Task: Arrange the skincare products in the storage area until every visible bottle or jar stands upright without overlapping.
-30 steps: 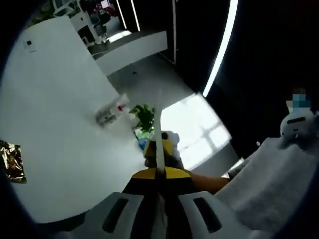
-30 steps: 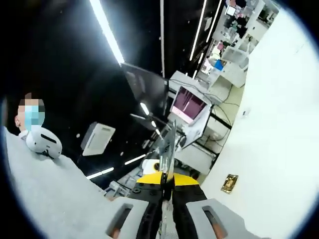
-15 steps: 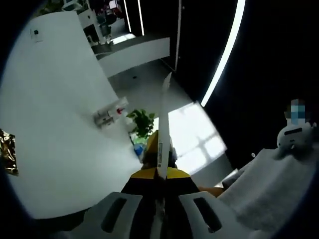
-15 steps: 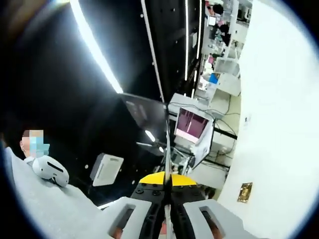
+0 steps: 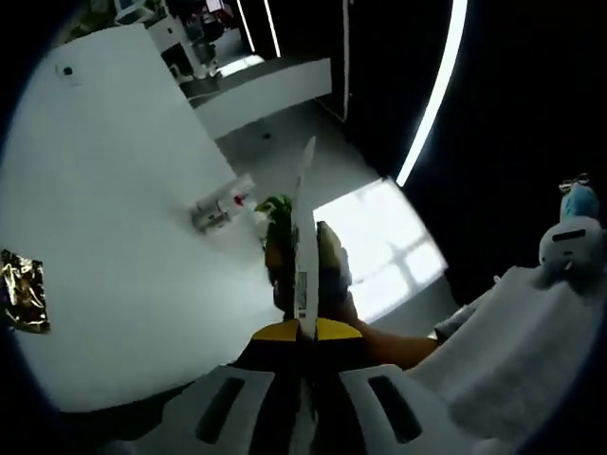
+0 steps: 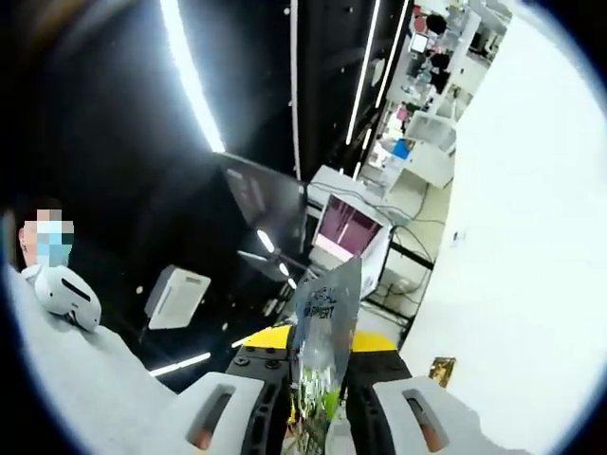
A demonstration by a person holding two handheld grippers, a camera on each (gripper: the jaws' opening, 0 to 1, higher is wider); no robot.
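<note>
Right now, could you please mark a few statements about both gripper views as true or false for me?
1. The right gripper holds a thin printed sachet between its fingers. True.
2. A gold foil packet lies on the white surface in the left gripper view. True.
3. The left gripper stands wide open. False: its fingers are closed on a thin flat item.
4. The lit monitor in the right gripper view is green. False: it glows pink.

left claw (image 5: 303,313) clamped, right claw (image 6: 318,379) clamped

Small blurred bottles (image 5: 220,205) on white surface (image 5: 104,246)
</note>
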